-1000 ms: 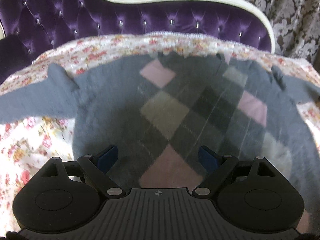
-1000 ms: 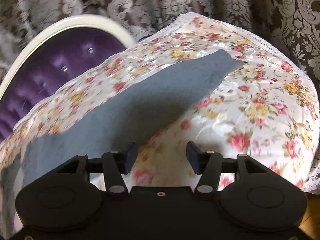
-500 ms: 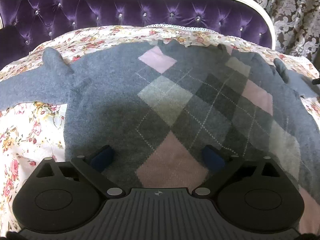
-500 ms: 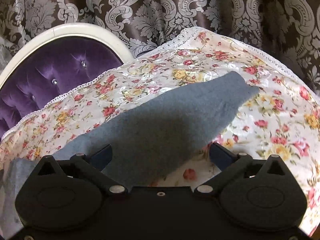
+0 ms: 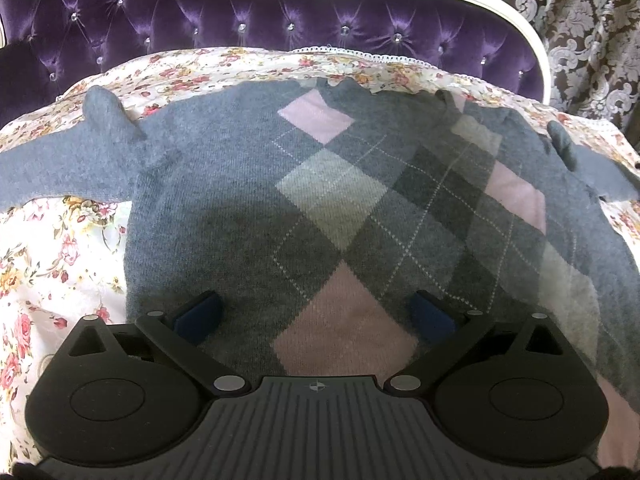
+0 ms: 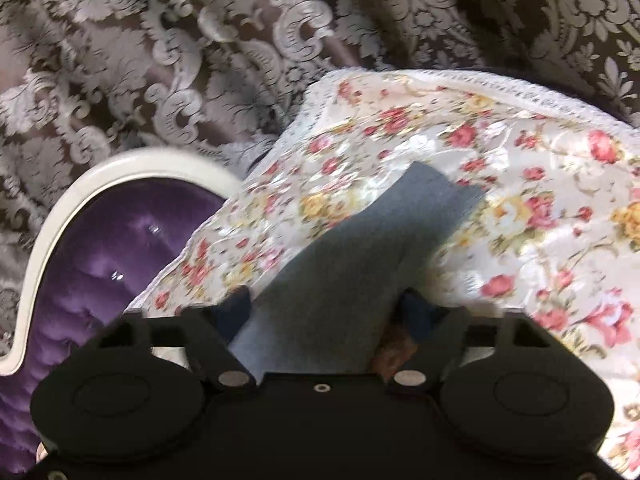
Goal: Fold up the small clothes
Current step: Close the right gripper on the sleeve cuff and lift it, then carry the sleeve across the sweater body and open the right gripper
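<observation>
sweater (image 5: 344, 200): laid flat on floral cover (image 5: 60, 260), before purple headboard (image 5: 280, 16) | left tool (image 5: 316, 316): held wide over the sweater hem, nothing gripped | right tool (image 6: 328, 312): fingers wide on both sides of grey sleeve (image 6: 360, 264), grip not closed | containers: none seen
</observation>
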`<state>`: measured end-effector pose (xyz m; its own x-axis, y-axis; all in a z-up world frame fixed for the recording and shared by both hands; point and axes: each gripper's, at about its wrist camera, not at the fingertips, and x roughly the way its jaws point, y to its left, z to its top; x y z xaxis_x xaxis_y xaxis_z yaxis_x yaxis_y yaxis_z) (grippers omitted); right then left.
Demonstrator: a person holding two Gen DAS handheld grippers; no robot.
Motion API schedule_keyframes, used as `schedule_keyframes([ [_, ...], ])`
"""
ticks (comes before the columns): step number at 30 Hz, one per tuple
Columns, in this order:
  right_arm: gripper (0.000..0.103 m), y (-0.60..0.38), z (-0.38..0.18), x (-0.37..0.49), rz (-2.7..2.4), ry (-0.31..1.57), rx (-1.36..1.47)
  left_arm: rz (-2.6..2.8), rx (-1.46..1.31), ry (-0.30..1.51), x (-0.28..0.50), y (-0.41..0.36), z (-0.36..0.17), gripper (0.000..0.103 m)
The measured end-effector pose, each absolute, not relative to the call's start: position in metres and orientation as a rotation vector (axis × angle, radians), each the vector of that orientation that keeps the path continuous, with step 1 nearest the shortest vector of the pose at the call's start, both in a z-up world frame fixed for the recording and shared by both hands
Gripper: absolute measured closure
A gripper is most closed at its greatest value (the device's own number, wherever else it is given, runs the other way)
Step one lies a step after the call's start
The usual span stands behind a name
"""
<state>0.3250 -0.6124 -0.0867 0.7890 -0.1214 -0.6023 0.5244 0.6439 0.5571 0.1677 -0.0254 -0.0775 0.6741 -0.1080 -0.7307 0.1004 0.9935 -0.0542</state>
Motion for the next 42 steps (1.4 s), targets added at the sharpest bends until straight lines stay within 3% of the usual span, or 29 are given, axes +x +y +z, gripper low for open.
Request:
schedule_keyframes([
  [2,0.066,-0.618,-0.089,0.323,-0.414,0.562,0.808,-0.118,-0.01,0.824,0.168,-0.025,-0.077,0.0],
  [3,0.092,-0.621,-0.091,0.321,-0.416,0.569,0.827,-0.118,-0.012,0.824,0.167,-0.025,-0.077,0.0],
  [9,0.092,-0.614,-0.065,0.3,-0.485,0.546,0.723,-0.12,-0.017,0.824,0.167,-0.025,-0.077,0.001],
  [16,0.092,-0.583,0.022,0.287,-0.476,0.465,0.525,-0.119,-0.033,0.844,0.173,-0.023,-0.068,0.003],
  [26,0.092,-0.418,0.111,0.326,-0.105,0.448,0.228,-0.157,-0.116,0.743,0.165,0.015,-0.021,0.003],
  [32,0.092,-0.266,0.091,0.349,0.176,0.498,0.059,-0.092,-0.16,0.735,0.166,0.059,-0.018,0.003],
  [41,0.091,-0.09,-0.034,0.345,0.419,0.657,-0.166,-0.015,-0.195,0.773,0.16,0.105,-0.032,0.003],
  [42,0.087,-0.082,-0.041,0.344,0.428,0.655,-0.187,-0.013,-0.192,0.775,0.16,0.107,-0.033,0.003],
])
